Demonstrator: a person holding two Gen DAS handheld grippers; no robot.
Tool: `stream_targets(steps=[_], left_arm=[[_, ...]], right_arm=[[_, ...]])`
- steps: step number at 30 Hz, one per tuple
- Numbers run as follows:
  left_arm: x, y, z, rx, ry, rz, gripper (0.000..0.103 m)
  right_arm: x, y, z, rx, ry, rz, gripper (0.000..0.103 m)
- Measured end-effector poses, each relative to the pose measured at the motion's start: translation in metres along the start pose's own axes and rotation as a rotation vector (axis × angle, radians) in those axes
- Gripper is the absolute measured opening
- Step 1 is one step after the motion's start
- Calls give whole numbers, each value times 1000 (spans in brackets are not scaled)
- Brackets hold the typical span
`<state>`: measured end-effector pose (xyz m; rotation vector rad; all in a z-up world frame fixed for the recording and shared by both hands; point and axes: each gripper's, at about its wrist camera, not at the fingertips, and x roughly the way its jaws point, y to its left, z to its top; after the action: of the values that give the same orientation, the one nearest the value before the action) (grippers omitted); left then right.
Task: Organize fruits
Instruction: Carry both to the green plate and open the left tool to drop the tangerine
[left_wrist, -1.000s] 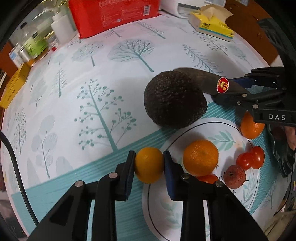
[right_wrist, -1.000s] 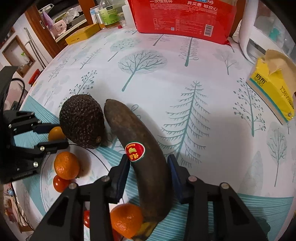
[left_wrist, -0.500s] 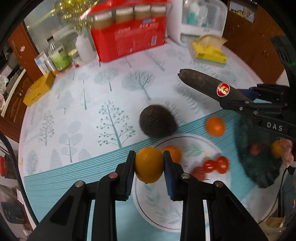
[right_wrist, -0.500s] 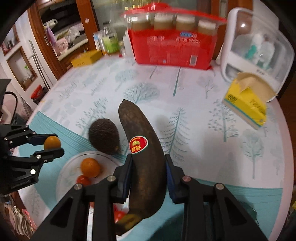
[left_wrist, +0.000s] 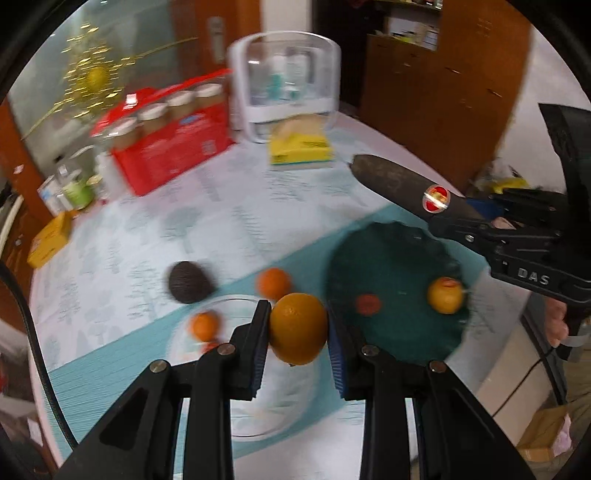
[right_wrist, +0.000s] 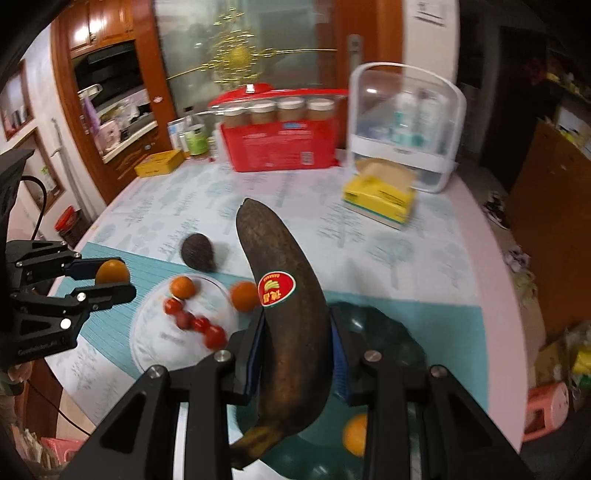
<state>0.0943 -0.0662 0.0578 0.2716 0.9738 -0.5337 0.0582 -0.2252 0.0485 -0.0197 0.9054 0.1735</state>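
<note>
Banana (right_wrist: 288, 310), blackened and probably soft, sat clamped mid-length in right gripper (right_wrist: 295, 354) above green dish (right_wrist: 399, 343); squeeze risked bruising | orange (left_wrist: 298, 328), firm and round, pinched tight in left gripper (left_wrist: 295, 350) | avocado (left_wrist: 190, 282), blurred white plate (right_wrist: 147, 332), loose tangerine (right_wrist: 244, 295) lay below, none blocking.

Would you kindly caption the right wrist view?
Right claw grips an overripe banana above the dark green plate.
</note>
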Motion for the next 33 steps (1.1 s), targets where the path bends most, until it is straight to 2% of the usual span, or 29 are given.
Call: stream_targets(steps=[3,7,15,20,27,28,29,31,33], left_arm=[[23,-32,-2,16,32,-53,28],[66,-62,-8,-2,102,-81,28],[137,-91,-33,-73,215,-92,28],[156,-98,-34,-102,223,-76,28],[169,-103,-32,-108,222,-54,30],[169,-102,-33,-107,221,-49,40],[170,-103,-34,-104,222,-44,59],[167,-103,-35,-106,204,-39,78],[161,-103,-36,-104,182,-38,79]], right_arm=[[-4,-22,-18,23,4,-40,33],[10,-47,-34,29,19,-56,33],[86,-77,-54,-58,155,-61,33],[117,-79,-63,-72,219,-49,33],[128,-76,-70,-49,254,-20,36],[128,-76,-70,-37,252,-10,38],[126,-79,-69,-17,246,9,44],[121,-80,-68,14,231,33,50],[115,-79,-66,23,209,37,51]])
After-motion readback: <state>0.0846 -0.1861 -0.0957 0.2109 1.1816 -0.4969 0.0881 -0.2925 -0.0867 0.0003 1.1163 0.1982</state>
